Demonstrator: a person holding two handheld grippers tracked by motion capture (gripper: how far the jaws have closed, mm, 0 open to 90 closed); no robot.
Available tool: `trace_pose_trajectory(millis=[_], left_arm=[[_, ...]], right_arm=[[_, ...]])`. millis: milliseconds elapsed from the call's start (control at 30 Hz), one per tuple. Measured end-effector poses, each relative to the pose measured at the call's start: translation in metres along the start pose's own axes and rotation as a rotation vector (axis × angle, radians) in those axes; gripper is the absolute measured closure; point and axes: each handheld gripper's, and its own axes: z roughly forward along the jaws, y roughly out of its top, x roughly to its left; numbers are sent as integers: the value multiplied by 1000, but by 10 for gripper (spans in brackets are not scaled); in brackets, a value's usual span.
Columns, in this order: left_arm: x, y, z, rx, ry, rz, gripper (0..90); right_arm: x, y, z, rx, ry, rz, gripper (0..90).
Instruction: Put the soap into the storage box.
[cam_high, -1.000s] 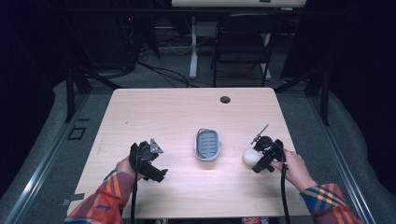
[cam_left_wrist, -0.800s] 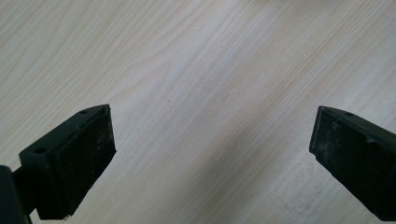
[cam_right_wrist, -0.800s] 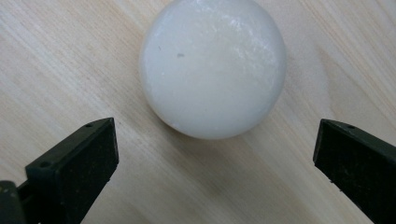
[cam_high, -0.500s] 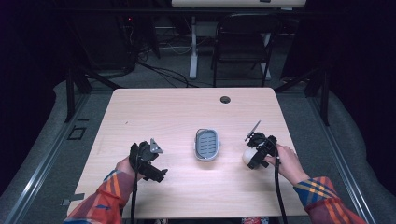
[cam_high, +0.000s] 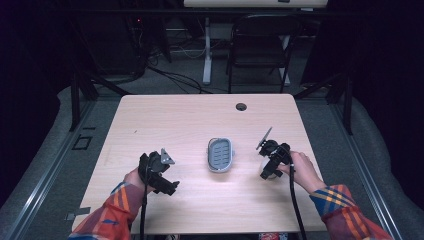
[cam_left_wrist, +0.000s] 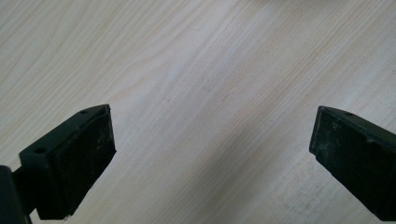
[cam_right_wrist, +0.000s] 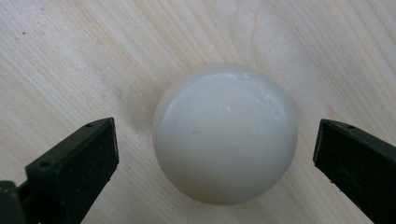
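Observation:
A glossy white ball (cam_right_wrist: 225, 133) lies on the wooden table (cam_high: 175, 125). My right gripper (cam_right_wrist: 215, 154) is open and points down at it, one jaw on each side, neither touching. In the high view the right gripper (cam_high: 272, 161) sits right of centre and covers most of the ball (cam_high: 263, 170). My left gripper (cam_high: 159, 175) rests at the front left, held by a hand in a plaid sleeve. The left gripper (cam_left_wrist: 210, 154) is open over bare wood with nothing between its jaws.
A small grey oval dish (cam_high: 220, 154) stands mid-table between the two grippers. A round cable hole (cam_high: 241, 106) sits near the far edge. Beyond the table are a dark chair (cam_high: 257, 45) and a desk leg with cables on the floor.
My right gripper has moved left and tilted over the white ball, which now lies between its open jaws. The left gripper has stayed put.

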Motion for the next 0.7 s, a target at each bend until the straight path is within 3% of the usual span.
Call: trace_pose_trajectory(millis=[67,100,167,433,500,700], left_arm=[[0,0,0,0,0,0,1],[0,0,0,-3,-3,0,1],[0,0,0,-5,-4,-1,0],[0,0,-1,-5,-3,-2,0],[0,0,-1,-5,-3,-2,1],[0,0,-1,-5,-2,-2,0]], right_arm=[[1,2,1,-3,4,-2,6],[2,3,1,4,-3,-7,81],[2,4,2,8,-4,-13,122],[2,8,2,47,-32,-36,151],[3,8,5,29,-35,-23,177],[2,8,4,40,-50,-21,231]])
